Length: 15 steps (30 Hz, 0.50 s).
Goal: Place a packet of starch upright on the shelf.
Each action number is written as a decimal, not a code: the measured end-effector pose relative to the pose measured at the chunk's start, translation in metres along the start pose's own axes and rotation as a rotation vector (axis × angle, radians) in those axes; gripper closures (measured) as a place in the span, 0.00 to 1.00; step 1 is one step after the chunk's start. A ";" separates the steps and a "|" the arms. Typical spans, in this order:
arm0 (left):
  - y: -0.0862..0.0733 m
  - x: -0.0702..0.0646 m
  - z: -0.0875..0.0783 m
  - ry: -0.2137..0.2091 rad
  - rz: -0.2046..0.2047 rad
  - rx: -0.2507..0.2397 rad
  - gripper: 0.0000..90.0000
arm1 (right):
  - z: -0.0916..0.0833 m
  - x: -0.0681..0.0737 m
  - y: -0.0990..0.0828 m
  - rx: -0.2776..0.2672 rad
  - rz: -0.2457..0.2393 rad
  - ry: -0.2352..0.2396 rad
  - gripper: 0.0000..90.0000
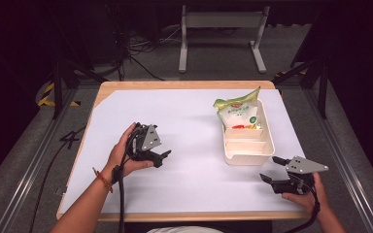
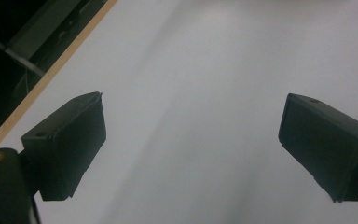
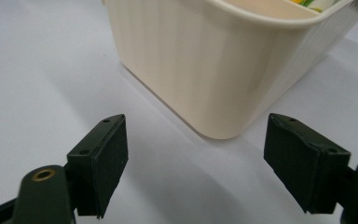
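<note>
The bin (image 1: 249, 151) is a cream plastic box with ribbed walls; it stands on the white sheet (image 1: 184, 179) toward the right side of the table (image 1: 184, 85), with its long side running away from the person; inner walls divide it into compartments. A bag (image 1: 237, 114) with green top and white front stands upright in the far compartment and rises above the rim; the two near compartments look bare from the high view.

The right gripper (image 1: 273, 170) is held low over the sheet, just beside the near right corner of the bin, not touching it; its jaws stand wide apart and hold nothing; in the right gripper view the rounded corner of the bin (image 3: 223, 60) is seen between and beyond the two jaws of the right gripper (image 3: 193, 163).

The left gripper (image 1: 164, 156) is well apart from the bin, on the left half of the sheet, and it points toward the right; its jaws are also spread wide and are empty; in the left gripper view there is bare white sheet (image 2: 191, 93) between them, and the wooden edge of the table (image 2: 51, 77) runs at the upper left.
</note>
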<state>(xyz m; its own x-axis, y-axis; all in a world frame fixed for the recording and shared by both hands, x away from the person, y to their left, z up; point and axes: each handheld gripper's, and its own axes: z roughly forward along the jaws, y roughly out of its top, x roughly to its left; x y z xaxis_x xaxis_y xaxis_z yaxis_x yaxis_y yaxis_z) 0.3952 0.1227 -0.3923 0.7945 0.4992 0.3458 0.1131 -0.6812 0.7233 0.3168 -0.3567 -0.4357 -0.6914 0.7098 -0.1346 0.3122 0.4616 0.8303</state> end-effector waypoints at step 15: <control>-0.064 -0.001 -0.024 0.024 -0.070 0.021 0.11 | 0.000 0.000 0.001 -0.003 0.003 -0.005 0.24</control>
<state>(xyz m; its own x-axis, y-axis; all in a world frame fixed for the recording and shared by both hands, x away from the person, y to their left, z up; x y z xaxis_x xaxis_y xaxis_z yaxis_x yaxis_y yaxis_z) 0.3729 0.1790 -0.4243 0.7696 0.5586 0.3093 0.1805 -0.6549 0.7338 0.3172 -0.3560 -0.4351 -0.6870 0.7140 -0.1349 0.3126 0.4580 0.8322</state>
